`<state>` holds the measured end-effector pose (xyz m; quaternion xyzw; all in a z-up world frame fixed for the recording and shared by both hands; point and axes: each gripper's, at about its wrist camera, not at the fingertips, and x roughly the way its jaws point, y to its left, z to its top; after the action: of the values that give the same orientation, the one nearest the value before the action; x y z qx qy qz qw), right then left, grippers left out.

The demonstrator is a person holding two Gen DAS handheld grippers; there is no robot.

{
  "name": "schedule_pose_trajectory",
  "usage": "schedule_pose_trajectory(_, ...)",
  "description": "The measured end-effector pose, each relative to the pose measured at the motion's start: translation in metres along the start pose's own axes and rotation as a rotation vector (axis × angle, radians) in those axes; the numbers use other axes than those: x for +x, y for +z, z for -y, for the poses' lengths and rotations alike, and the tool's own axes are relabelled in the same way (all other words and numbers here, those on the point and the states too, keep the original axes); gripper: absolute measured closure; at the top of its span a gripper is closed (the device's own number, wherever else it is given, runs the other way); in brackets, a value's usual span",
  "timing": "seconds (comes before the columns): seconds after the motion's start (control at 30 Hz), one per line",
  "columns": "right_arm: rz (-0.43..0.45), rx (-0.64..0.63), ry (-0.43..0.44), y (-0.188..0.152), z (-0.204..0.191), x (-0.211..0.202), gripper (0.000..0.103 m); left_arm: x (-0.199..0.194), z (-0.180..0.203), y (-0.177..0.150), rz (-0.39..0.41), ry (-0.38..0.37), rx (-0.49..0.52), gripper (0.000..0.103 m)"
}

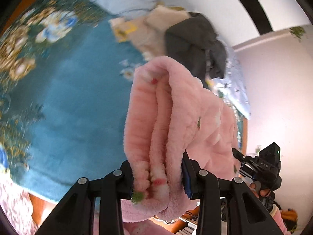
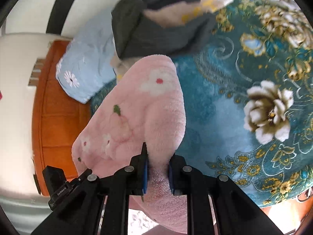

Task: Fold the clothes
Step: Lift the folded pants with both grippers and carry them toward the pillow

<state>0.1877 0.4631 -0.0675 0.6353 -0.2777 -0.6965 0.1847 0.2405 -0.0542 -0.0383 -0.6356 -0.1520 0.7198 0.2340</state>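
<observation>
A fluffy pink garment (image 1: 176, 117) printed with white flowers hangs in the air above the bed, held at two places. My left gripper (image 1: 158, 178) is shut on a thick bunched fold of it. In the right wrist view the same pink garment (image 2: 140, 105) droops away from my right gripper (image 2: 157, 173), which is shut on a narrower fold. The right gripper also shows at the lower right of the left wrist view, as a black body (image 1: 264, 164) with a hand beneath it.
A teal bedspread (image 2: 244, 101) with gold and white flowers lies below. A dark grey garment (image 1: 197, 39) and a cream one (image 1: 156, 25) are piled at its far side, next to a pale blue flowered pillow (image 2: 86, 72). An orange wooden bed frame (image 2: 58, 121) borders the bed.
</observation>
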Motion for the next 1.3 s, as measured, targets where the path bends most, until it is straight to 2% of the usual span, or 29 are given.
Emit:
schedule_pose_trajectory(0.13, 0.11, 0.026, -0.025, -0.004, 0.002, -0.052, 0.086, 0.017, 0.036, 0.018, -0.031, -0.079, 0.09, 0.064)
schedule_pose_trajectory(0.3, 0.265, 0.131, -0.046, -0.031, 0.043, -0.125, 0.086, 0.07, 0.107, 0.024, -0.157, -0.137, 0.221, 0.064)
schedule_pose_trajectory(0.4, 0.337, 0.251, -0.063, -0.053, 0.09, -0.165, 0.086, 0.099, 0.164, 0.006, -0.225, -0.166, 0.338, 0.064)
schedule_pose_trajectory(0.53, 0.425, 0.371, -0.043, -0.066, 0.146, -0.213, 0.086, 0.133, 0.235, -0.022, -0.293, -0.165, 0.478, 0.064)
schedule_pose_trajectory(0.67, 0.454, 0.396, -0.027, -0.056, 0.195, -0.248, 0.086, 0.172, 0.291, -0.044, -0.301, -0.156, 0.521, 0.064)
schedule_pose_trajectory(0.77, 0.43, 0.379, -0.025, -0.029, 0.237, -0.272, 0.086, 0.203, 0.33, -0.06, -0.287, -0.149, 0.52, 0.064)
schedule_pose_trajectory(0.97, 0.327, 0.3, -0.055, 0.049, 0.306, -0.337, 0.086, 0.268, 0.394, -0.092, -0.252, -0.14, 0.381, 0.064)
schedule_pose_trajectory(1.07, 0.278, 0.24, -0.09, 0.081, 0.324, -0.366, 0.086, 0.283, 0.425, -0.108, -0.248, -0.116, 0.375, 0.064)
schedule_pose_trajectory(1.13, 0.264, 0.223, -0.083, 0.1, 0.333, -0.38, 0.086, 0.29, 0.438, -0.113, -0.245, -0.108, 0.359, 0.064)
schedule_pose_trajectory(1.3, 0.262, 0.206, -0.051, 0.127, 0.342, -0.387, 0.086, 0.296, 0.46, -0.109, -0.234, -0.074, 0.377, 0.064)
